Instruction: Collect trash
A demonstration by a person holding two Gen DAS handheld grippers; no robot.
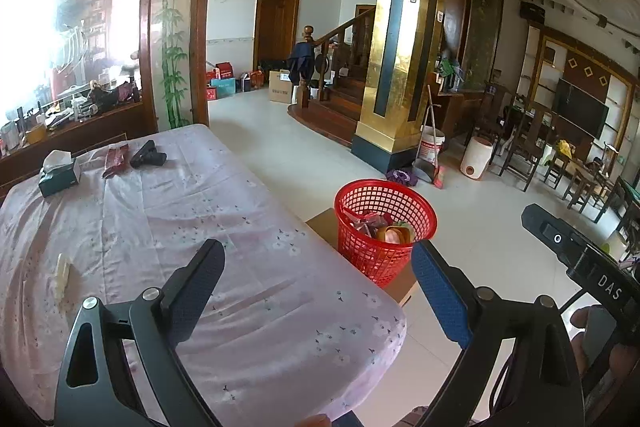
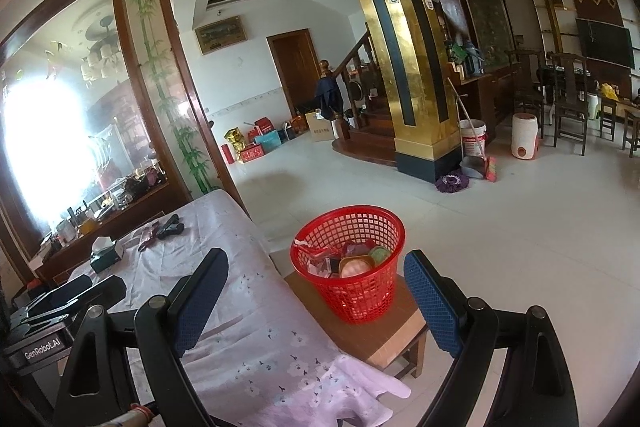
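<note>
Plainly, both grippers are spread wide with nothing between their blue pads: the left gripper (image 1: 316, 291) hangs over the near right corner of the table (image 1: 248, 307), its left finger above the floral cloth and its right finger past the table's right edge, while the right gripper (image 2: 316, 297) straddles that same edge further right. The red basket (image 2: 352, 267) stands on a low wooden stool (image 2: 384, 339) just beside the table's right edge, holding wrappers and small containers; it sits ahead of the right gripper, between the lines of its two fingers, and ahead-right of the left one. On the table, a pale scrap (image 1: 63, 273) lies near the left edge, well left of the left gripper. Toward the far left corner rest a tissue box (image 1: 59, 174), a dark red wrapper (image 1: 116, 159) and a black object (image 1: 149, 155), all well apart from both grippers. Beyond the stool, bare tiled floor (image 2: 520, 239) opens toward the gold pillar (image 2: 416, 107) and staircase.
</note>
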